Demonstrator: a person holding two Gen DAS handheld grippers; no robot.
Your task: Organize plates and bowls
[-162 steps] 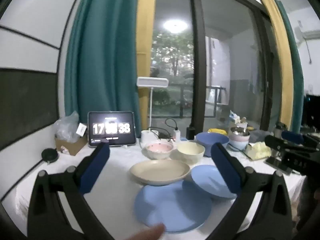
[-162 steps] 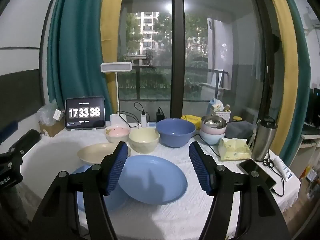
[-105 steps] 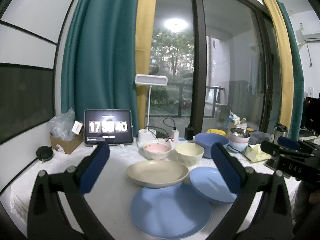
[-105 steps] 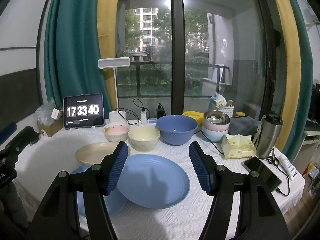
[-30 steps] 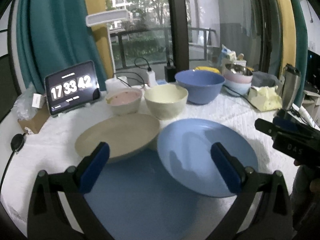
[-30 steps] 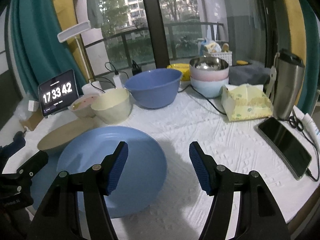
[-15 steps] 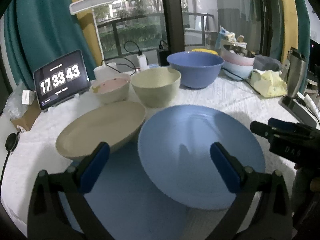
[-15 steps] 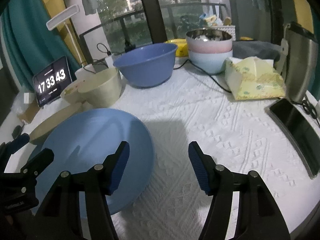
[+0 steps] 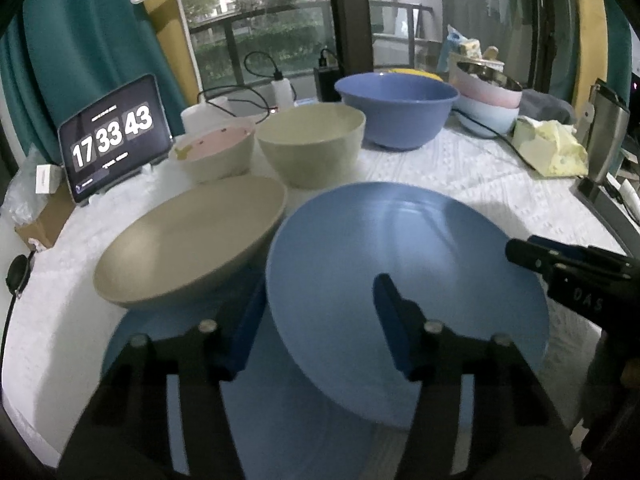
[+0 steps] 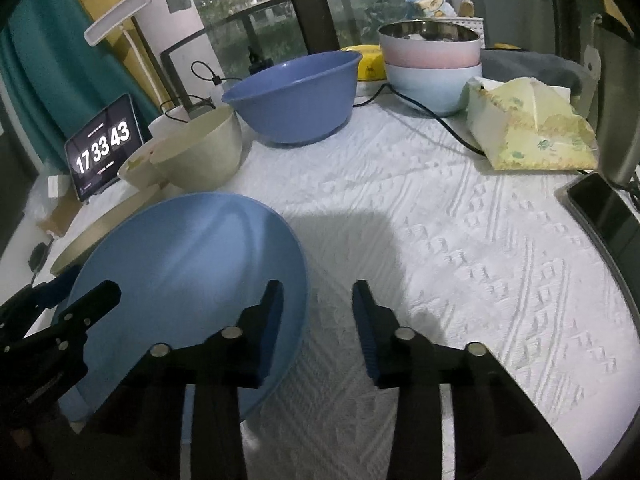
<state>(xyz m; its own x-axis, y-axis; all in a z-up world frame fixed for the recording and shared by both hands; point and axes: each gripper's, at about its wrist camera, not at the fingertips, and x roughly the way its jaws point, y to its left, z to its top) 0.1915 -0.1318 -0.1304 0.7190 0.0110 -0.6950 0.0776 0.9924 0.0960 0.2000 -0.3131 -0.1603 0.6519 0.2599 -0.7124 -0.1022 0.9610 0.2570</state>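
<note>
Plates first, from the left: the beige plate [image 9: 188,240] sits with its near edge over the large blue plate [image 9: 280,420], and the smaller blue plate [image 9: 408,248] rests tilted on that big one, beside the beige.

Both my grippers were high above the surface [image 10: 460,240] a few seconds ago; now they are low at the smaller blue plate, one on each side. My left gripper [image 9: 316,312] has just been closing: its jaws stand partly apart with the plate's left rim between them, and I see no pad pressing on it. My right gripper [image 10: 318,320] has narrowed the same way, one finger over the plate's right rim, the other over bare cloth, nothing clamped.

I judge this the start of a two-sided pick of that plate, probably to stack it. Nothing is stacked yet beyond these overlaps.

Further back, the pink bowl [image 9: 216,152], cream bowl [image 9: 316,140] and blue bowl [image 9: 400,112] stand untouched.
</note>
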